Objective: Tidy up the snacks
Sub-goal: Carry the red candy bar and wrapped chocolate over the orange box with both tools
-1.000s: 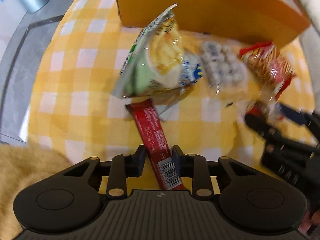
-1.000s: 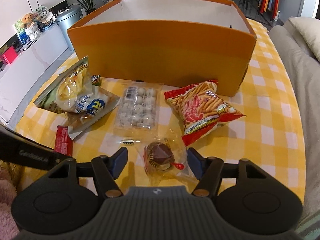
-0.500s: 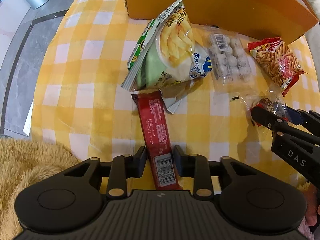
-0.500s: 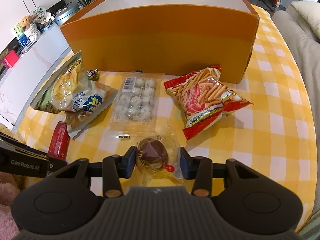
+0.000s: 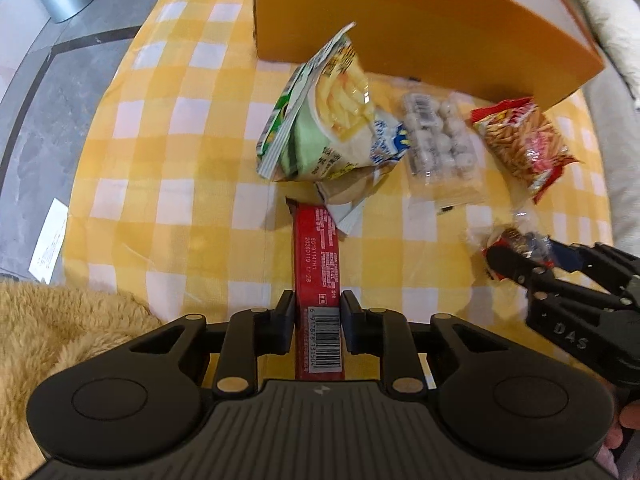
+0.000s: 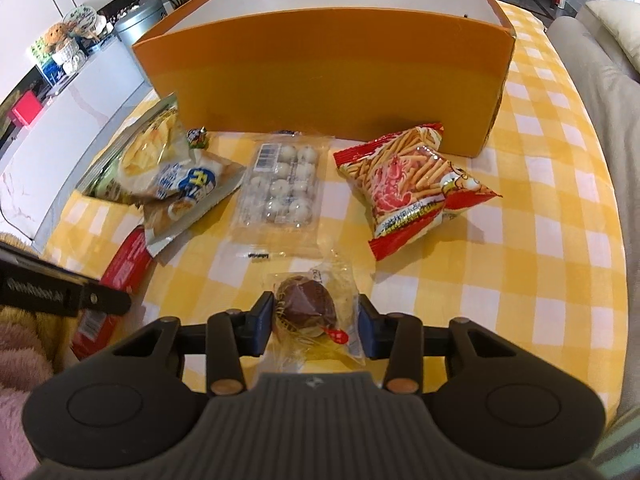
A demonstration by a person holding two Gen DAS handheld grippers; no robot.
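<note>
Yellow-and-white checked cloth [image 6: 520, 240] covered the table where you worked, and a big orange cardboard box [image 6: 328, 80] with a white inside stood open at its far side. Your left gripper [image 5: 315, 322] had its jaws clamped on the near end of a long red foil snack bar [image 5: 318, 256], the barcode label sitting right between the black pads; the bar's far end lay tucked under the corner of a green-and-white crisp bag printed with pale fries [image 5: 328, 120]. Your right gripper [image 6: 314, 320] was shut on a clear plastic wrapper holding a round brown chocolate-topped cake [image 6: 306, 306], with the blue pads pressing the wrapper from both sides. In the left wrist view that right gripper [image 5: 520, 258] showed at the right edge, pinching the same crinkled packet [image 5: 516, 238] just above the cloth.

Between the two held snacks and the box lay the rest. A clear tray of pale round sweets [image 6: 282, 186] sat in the middle, just beside the crisp bag [image 6: 160, 164]. A red bag of thin orange sticks [image 6: 408, 184] rested to its right, near the box's front corner. A small wrapped candy [image 6: 198, 138] sat by the box wall, behind the crisp bag. A fluffy tan blanket [image 5: 60, 320] covered the near left edge
</note>
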